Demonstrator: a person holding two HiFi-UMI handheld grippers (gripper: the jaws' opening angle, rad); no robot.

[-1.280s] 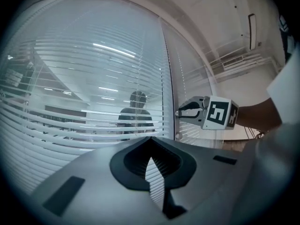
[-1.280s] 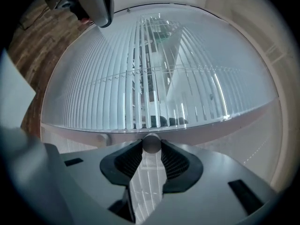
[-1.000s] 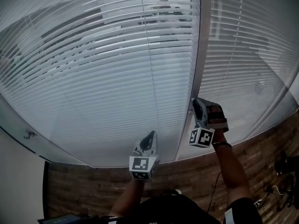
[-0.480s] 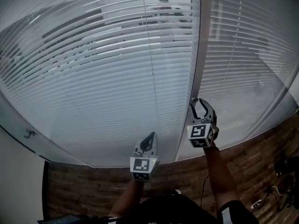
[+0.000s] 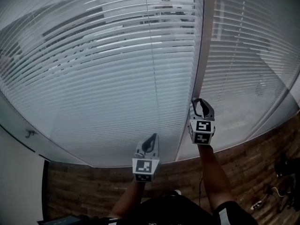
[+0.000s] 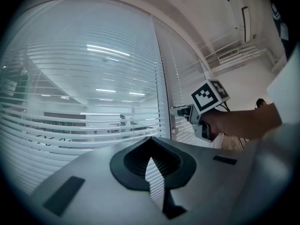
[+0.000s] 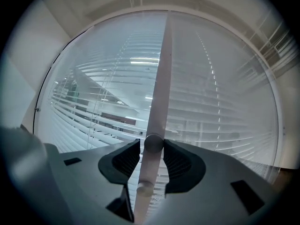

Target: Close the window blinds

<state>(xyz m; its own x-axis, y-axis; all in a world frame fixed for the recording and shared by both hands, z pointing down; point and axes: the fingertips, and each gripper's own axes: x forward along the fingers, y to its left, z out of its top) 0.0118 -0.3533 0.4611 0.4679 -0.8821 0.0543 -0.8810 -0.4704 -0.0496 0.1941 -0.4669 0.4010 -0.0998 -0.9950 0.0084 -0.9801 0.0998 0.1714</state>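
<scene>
Though its jaws just opened, right gripper (image 7: 151, 144) straddles the wand (image 7: 161, 88) (left gripper (image 6: 151, 139) clenched).

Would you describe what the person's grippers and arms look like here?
The left gripper and right gripper are pale grey shells with dark ribbed pads, each carrying a white cube of black square markers. The forearms are bare, the top dark. The right gripper's jaws have just been opening, the tilt wand between them.

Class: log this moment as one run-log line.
right gripper: jaws just opened, tilt wand between | left gripper: shut, empty | blinds: slats part-open
</scene>
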